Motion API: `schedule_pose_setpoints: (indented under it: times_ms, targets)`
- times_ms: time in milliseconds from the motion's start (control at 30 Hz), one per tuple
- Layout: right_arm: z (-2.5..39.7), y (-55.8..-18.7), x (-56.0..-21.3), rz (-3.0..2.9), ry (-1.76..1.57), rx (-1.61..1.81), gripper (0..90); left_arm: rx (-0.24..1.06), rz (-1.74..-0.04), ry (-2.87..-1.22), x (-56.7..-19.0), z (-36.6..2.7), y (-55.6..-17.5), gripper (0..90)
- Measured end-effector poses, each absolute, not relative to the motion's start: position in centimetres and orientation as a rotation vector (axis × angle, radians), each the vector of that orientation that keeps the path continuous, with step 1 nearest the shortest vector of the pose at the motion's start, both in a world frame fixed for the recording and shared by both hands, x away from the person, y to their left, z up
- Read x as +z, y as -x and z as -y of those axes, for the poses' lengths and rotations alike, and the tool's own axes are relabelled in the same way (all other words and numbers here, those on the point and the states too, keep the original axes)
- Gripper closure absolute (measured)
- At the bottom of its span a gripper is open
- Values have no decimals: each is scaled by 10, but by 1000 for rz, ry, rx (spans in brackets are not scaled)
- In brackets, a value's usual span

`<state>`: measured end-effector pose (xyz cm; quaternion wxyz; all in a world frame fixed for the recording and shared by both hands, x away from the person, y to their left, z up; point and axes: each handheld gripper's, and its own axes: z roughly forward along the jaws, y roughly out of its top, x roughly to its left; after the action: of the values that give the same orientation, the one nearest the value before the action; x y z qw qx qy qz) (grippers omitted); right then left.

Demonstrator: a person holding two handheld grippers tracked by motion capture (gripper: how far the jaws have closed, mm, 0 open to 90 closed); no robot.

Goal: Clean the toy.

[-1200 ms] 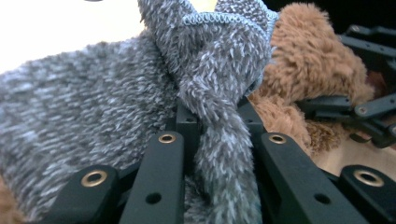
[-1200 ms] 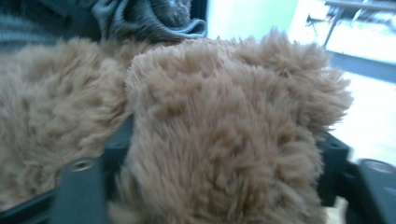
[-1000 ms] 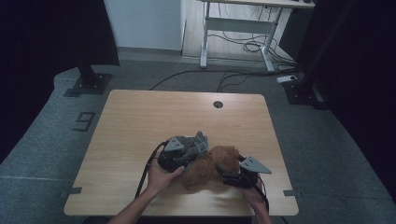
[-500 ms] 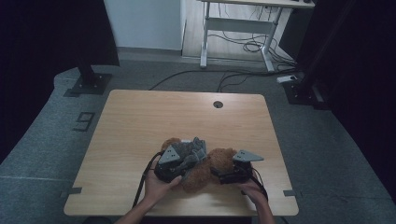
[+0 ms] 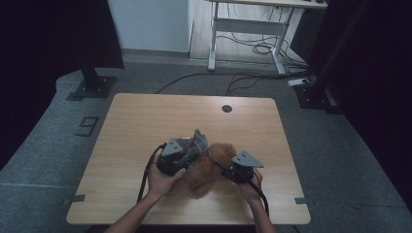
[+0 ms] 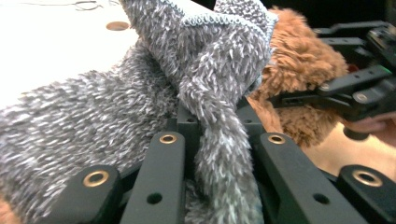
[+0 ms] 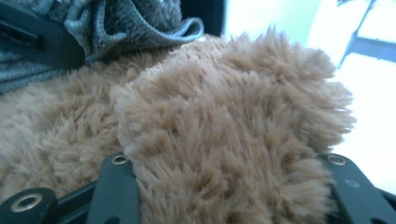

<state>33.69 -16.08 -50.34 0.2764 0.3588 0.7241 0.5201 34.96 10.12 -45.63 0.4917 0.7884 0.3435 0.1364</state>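
On the wooden bench, near its front edge, lies a brown fluffy toy with a grey knitted cloth on its upper left part. It could be a plush animal, but its shape is hard to read from above.

The left claw is held by the person's left hand and sits on the left side of the toy. In the left gripper view its two black jaws stand close together, and a fold of the grey cloth is pinched between them. The cloth rises from the jaws and spreads to the left, over the pale bench top. Behind it the brown toy is seen, and farther right the other claw touches the fur.

The right claw is held by the right hand, just beside the right side of the toy, with the grey three-cornered plate on top. In the right gripper view the jaws stand wide apart, and a thick lump of brown fur fills the space between them and presses against both. The grey cloth lies on the fur at the upper left of that view.

A black cable runs from the left claw to the front edge of the bench. A small round hole is near the far edge.
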Motion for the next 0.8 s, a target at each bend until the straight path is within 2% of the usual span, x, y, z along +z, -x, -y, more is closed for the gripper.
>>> schedule_pose_setpoints:
  times_ms: [233,567,800]
  targets:
    - [153,-348,-497,-1792,-868,1398,472,353,-852,-1895,-442,-103,-364,776]
    - [175,-332,-517,-1894,-778,1379,426,305,-815,-1935,-464,-95,-344,773]
    - [185,-323,-529,-1931,-814,1398,415,280,-787,-1937,-450,-82,-338,770]
